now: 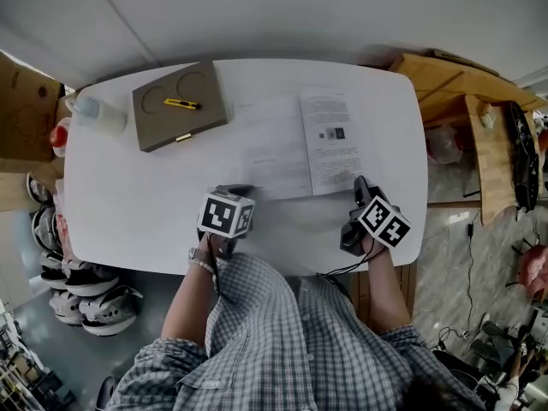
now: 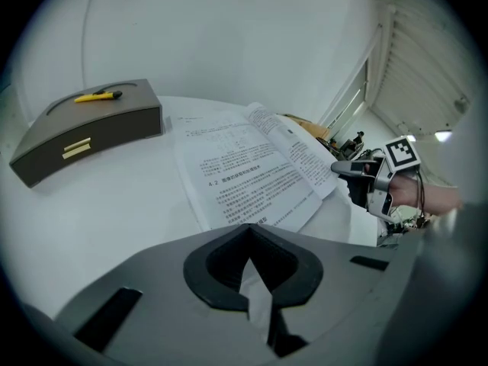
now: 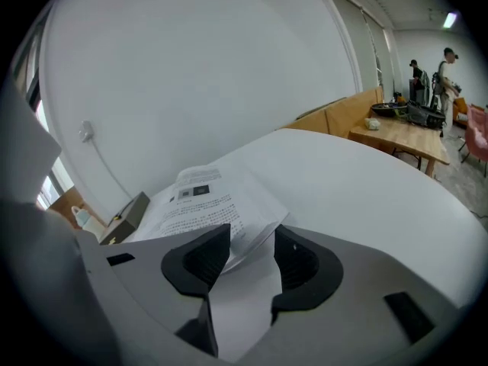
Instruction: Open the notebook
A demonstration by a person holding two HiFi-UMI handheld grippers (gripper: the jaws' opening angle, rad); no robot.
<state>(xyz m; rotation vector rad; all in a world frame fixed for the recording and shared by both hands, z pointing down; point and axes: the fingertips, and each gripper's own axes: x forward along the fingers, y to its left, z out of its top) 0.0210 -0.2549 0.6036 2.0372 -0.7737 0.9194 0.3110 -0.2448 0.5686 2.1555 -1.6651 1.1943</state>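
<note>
Print on the notebook (image 1: 295,144) is too small to read; it lies open, flat on the desk (image 1: 120,204). By its near edge the left claw (image 1: 233,190) is closed, the right claw (image 1: 360,184) spread, gripping nothing.

I count one open white printed notebook (image 1: 300,144), one flat grey-brown box (image 1: 163,127), one yellow utility knife (image 1: 181,104), one translucent plastic bottle (image 1: 98,116).
</note>
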